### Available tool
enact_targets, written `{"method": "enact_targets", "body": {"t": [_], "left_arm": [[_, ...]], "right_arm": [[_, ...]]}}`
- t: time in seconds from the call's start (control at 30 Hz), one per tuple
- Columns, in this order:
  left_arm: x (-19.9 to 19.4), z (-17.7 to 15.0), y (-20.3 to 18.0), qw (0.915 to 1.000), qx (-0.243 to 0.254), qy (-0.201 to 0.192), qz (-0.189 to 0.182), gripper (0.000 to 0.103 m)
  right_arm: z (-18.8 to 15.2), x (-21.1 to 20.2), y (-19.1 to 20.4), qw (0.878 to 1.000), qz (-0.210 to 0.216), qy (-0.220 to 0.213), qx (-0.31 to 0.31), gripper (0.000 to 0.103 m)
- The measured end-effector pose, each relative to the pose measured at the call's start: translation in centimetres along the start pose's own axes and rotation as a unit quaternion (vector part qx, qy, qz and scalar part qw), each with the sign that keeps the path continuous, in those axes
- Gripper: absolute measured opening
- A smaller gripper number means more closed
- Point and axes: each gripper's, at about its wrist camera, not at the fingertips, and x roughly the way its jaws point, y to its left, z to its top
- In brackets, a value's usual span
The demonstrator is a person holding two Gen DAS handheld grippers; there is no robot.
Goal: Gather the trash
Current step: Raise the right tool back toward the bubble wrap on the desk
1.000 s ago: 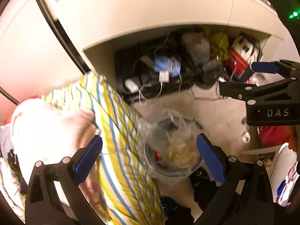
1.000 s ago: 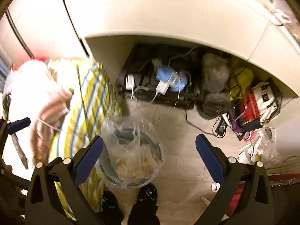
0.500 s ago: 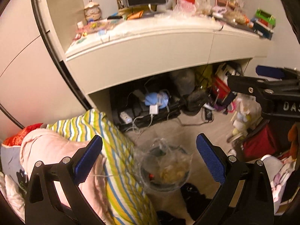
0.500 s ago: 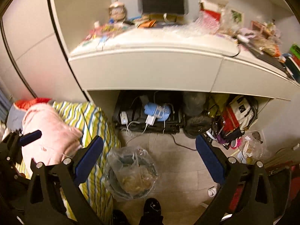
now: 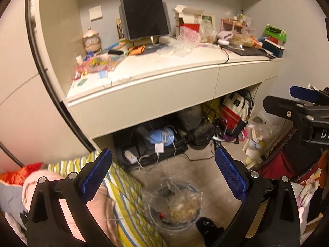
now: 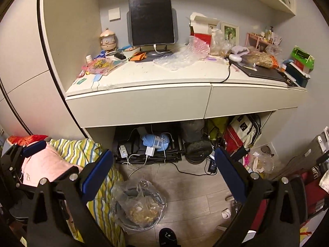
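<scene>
Left gripper [image 5: 163, 177]: blue ribbed pads spread wide apart, nothing between them, touching nothing; held above the floor. Right gripper [image 6: 164, 176]: likewise spread wide and empty, its black frame also showing at the right edge of the left wrist view. Trash bin [image 6: 139, 205]: round, lined with a crinkled clear plastic bag [image 5: 174, 201] holding pale crumpled scraps; stands on the grey plank floor [image 6: 191, 187] touching the edge of a bedcover striped yellow, green and blue [image 6: 82, 150], with a soft pink pillow [image 6: 45, 168] lying on that cover. Open floor lies between the bin and the cavity under the desk. White desk [image 6: 144, 100]: flat drawer fronts along the front edge, worktop crowded. At the back left of the worktop, a dark upright screen [image 6: 152, 18] on a stand; beside it a small round-headed figurine [image 6: 108, 39]; in front, crumpled bubble wrap [image 6: 181, 57]; near the left front corner, a pile of small colourful wrappers [image 6: 98, 64]; toward the right end, a flat black laptop [image 6: 265, 72] and a clear bag of snacks [image 6: 259, 57]. Under the desk: black rack with white chargers and cables, a blue bundle [image 6: 155, 141], a red and white backpack [image 6: 240, 135]. A second clear bag of rubbish [image 6: 261, 160] sits on the floor at the right, well apart from the bin
</scene>
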Motion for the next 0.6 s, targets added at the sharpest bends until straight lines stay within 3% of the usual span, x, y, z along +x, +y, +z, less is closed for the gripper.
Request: {"method": "enact_targets", "body": {"t": [0.27, 0.6], "left_arm": [[1.0, 2.9, 0.3, 0.9999, 0.006, -0.016, 0.001, 0.097], [7.0, 11.3, 0.2, 0.9995, -0.002, -0.028, 0.016, 0.097]], "right_arm": [[2.9, 1.3, -1.4, 1.000, -0.005, -0.017, 0.009, 0.096], [11.8, 8.4, -4.2, 0.999, 0.024, -0.038, 0.001, 0.096]]}}
